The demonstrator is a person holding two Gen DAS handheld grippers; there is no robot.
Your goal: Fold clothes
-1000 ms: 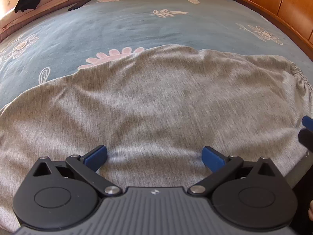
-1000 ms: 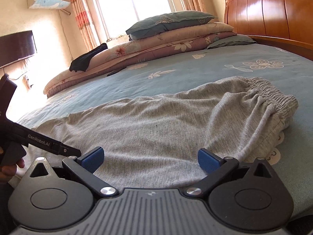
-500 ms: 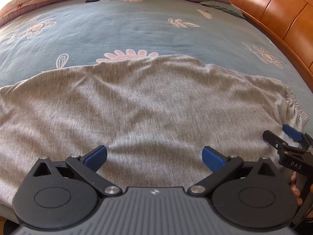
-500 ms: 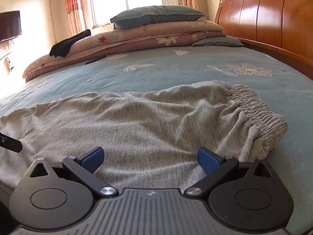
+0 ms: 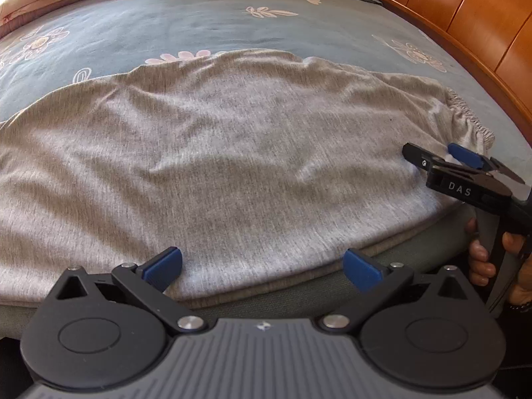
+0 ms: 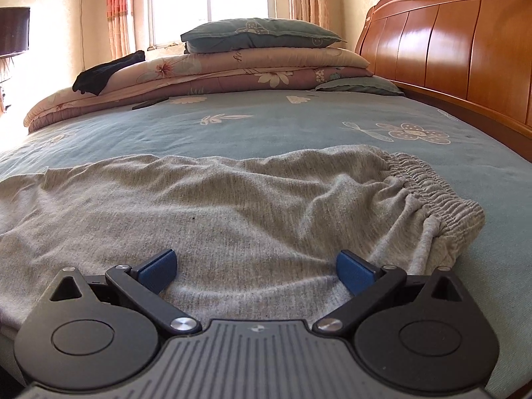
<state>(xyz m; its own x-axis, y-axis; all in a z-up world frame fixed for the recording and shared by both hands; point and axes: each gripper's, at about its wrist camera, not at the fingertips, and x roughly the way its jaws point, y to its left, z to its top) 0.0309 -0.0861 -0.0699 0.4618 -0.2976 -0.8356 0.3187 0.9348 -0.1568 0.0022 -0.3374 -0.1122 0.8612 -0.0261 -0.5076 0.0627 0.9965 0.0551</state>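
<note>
Left wrist view shows the left gripper (image 5: 262, 262) with its jaws spread wide, hovering at the near edge of the bed (image 5: 232, 16), its blue pads just above the hem of the grey trousers (image 5: 232, 139). Half a second ago the bed's near edge was barely visible under this gripper; now a strip of the mattress side shows below the cloth, so the gripper has drawn back a little toward the person. The right gripper (image 5: 442, 158) has come further into this view: earlier only its tips showed low at the right edge, now its whole black arm (lettered "DAS") reaches over the trousers near the waistband (image 5: 465, 123), with the person's hand (image 5: 482, 259) on its handle below the bed's edge. Its jaws look close together there, touching the cloth, but I cannot tell whether they pinch it.

Right wrist view gives the same gripper (image 6: 256, 269) with jaws spread apart over the trousers, the gathered waistband (image 6: 432, 193) lying toward the right edge of the bed. The trousers lie flat and crosswise along the near edge, wrinkled in the middle, much as before.

Beyond the trousers the blue flowered sheet (image 6: 266, 126) is bare up to the folded quilts (image 6: 199, 76) and pillow (image 6: 259, 33) at the far edge. The wooden headboard (image 6: 449, 43) closes the right side; a dark garment (image 6: 106, 73) lies on the quilts at the far left corner.
</note>
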